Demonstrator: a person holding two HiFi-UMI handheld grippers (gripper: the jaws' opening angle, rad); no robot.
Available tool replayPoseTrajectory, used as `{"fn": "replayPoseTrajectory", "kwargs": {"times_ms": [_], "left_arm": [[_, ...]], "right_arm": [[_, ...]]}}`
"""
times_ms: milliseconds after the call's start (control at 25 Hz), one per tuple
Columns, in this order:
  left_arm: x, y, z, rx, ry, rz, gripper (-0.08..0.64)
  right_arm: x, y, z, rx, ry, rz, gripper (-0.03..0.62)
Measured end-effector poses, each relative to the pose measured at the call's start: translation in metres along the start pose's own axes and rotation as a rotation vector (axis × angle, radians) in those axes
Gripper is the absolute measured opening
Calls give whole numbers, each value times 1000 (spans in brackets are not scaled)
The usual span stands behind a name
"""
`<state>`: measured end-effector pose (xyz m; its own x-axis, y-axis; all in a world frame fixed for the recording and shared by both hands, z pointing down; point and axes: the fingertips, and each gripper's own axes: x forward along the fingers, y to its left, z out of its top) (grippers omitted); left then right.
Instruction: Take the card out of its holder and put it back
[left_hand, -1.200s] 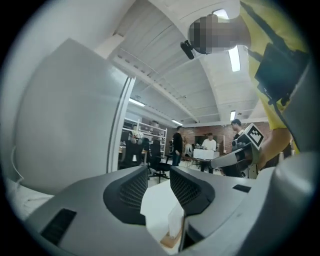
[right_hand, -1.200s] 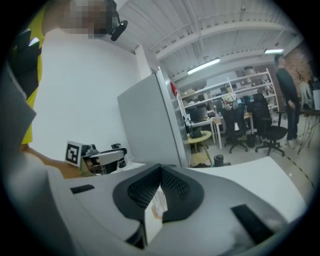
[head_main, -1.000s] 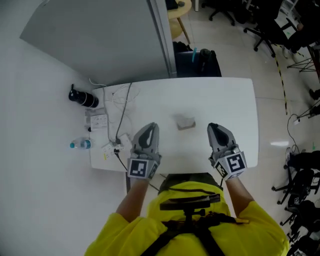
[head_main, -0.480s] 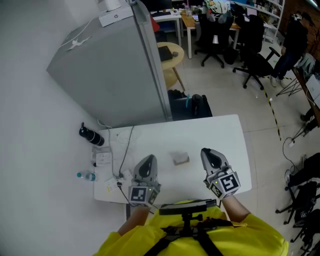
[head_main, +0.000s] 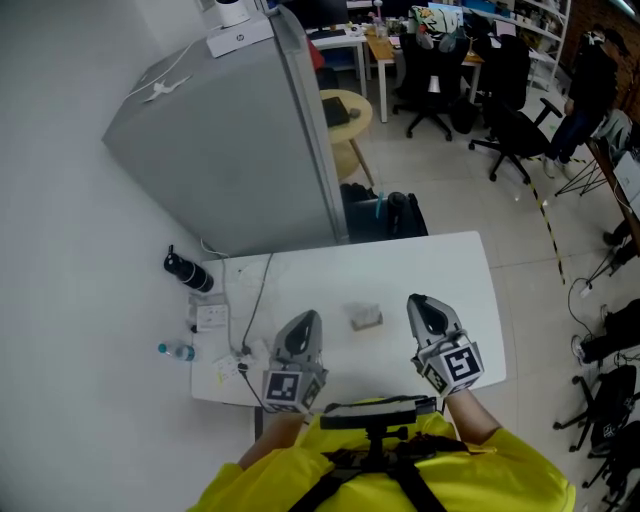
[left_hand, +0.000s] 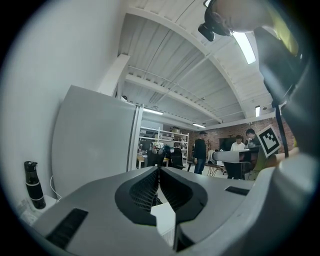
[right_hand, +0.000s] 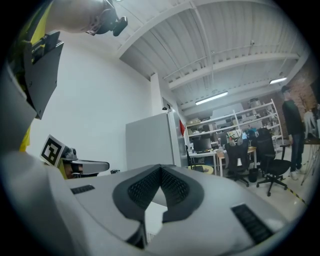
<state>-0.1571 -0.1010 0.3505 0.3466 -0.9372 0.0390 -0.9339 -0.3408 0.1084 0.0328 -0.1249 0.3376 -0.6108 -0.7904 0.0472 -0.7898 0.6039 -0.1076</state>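
A small pale card holder (head_main: 367, 318) lies in the middle of the white table (head_main: 440, 262); at this size I cannot make out the card in it. My left gripper (head_main: 309, 317) rests on the table a little left of the holder, apart from it. Its jaws meet at the tips with nothing between them in the left gripper view (left_hand: 159, 171). To the holder's right, also apart from it, is my right gripper (head_main: 417, 301). In the right gripper view (right_hand: 160, 168) its jaws are likewise shut and empty. Neither gripper view shows the holder.
A black bottle (head_main: 186, 272), a socket strip (head_main: 209, 317), a small water bottle (head_main: 171, 350) and a cable (head_main: 256, 290) sit at the table's left end. A grey cabinet (head_main: 240, 140) stands behind the table. A dark bag (head_main: 385, 213) and office chairs (head_main: 430, 75) are beyond.
The head view has pulled back and tilted up, showing more of the room. Both grippers keep their places either side of the holder.
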Motion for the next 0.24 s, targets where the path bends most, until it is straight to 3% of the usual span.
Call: {"fn": "replayPoseTrajectory", "kwargs": {"times_ms": [240], "left_arm": [[-4,0,-3,6,3,5,14]], "right_arm": [[-1,3,-3,8,3,3,5]]}}
